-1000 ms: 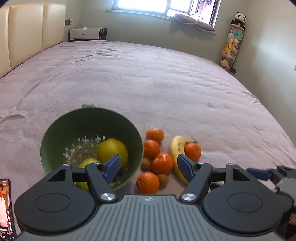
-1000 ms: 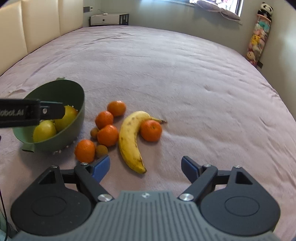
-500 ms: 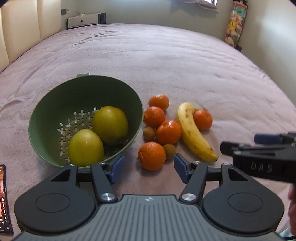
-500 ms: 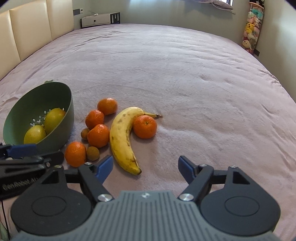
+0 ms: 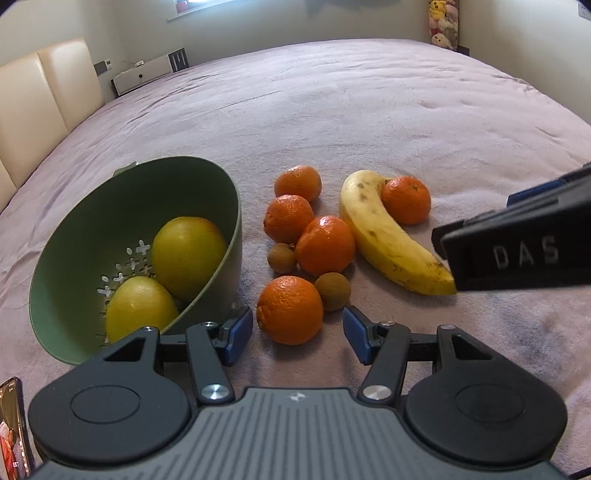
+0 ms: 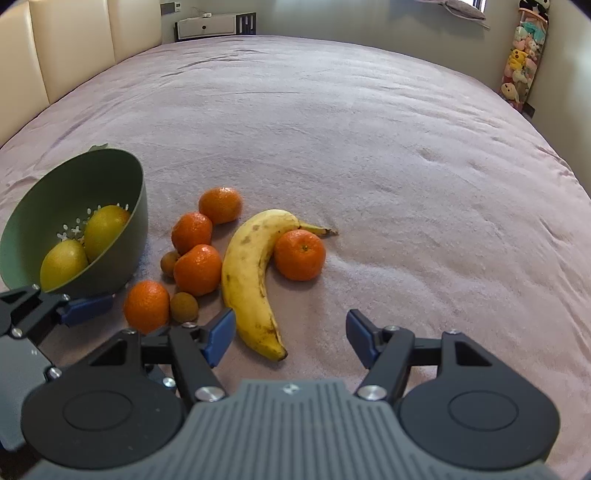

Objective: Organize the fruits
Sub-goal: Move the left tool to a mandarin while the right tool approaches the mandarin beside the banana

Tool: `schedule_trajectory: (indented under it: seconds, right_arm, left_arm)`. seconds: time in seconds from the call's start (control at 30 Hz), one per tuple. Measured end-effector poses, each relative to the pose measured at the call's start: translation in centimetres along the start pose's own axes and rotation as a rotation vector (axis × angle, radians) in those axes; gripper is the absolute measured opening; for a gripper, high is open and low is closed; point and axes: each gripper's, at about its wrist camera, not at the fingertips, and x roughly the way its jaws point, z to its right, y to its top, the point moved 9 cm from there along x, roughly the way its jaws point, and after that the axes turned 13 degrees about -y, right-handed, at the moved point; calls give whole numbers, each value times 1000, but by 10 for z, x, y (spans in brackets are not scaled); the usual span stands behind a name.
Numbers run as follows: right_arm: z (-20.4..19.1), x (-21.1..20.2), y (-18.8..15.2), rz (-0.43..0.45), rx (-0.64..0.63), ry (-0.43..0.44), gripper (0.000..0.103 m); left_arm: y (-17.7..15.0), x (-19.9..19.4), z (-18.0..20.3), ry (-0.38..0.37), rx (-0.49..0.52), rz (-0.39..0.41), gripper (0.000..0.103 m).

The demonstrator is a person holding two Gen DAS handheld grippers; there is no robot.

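A green colander bowl (image 5: pixel 74 325) (image 6: pixel 122 184) lies tilted on the bed and holds two yellow-green fruits (image 5: pixel 188 254). Beside it lie several oranges, two small brown fruits (image 5: pixel 332 291) and a banana (image 5: pixel 388 236) (image 6: pixel 247 273). My left gripper (image 5: pixel 298 338) is open, with the nearest orange (image 5: pixel 289 309) just ahead between its fingers, not gripped. My right gripper (image 6: pixel 291 338) is open and empty, with the banana's near tip between its fingers. One orange (image 6: pixel 300 254) rests against the banana's inner curve.
The mauve bedspread (image 6: pixel 369 147) stretches far behind and to the right. A cream headboard (image 6: pixel 74 44) stands at the left, a white cabinet (image 6: pixel 207 26) at the far wall, plush toys (image 6: pixel 521 62) at the right. A phone (image 5: pixel 13 428) lies at the lower left.
Both grippers have moved forward and lower toward the fruit pile. The left one now frames the nearest orange; the right one has come up to the banana's tip. Both stay open.
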Motion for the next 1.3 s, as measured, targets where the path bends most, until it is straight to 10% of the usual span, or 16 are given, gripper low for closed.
schedule_trajectory:
  seconds: [1.3]
  right_arm:
    - [-17, 91, 36, -45, -227, 64, 46]
  left_arm:
    - [0, 27, 16, 92, 300, -88, 49]
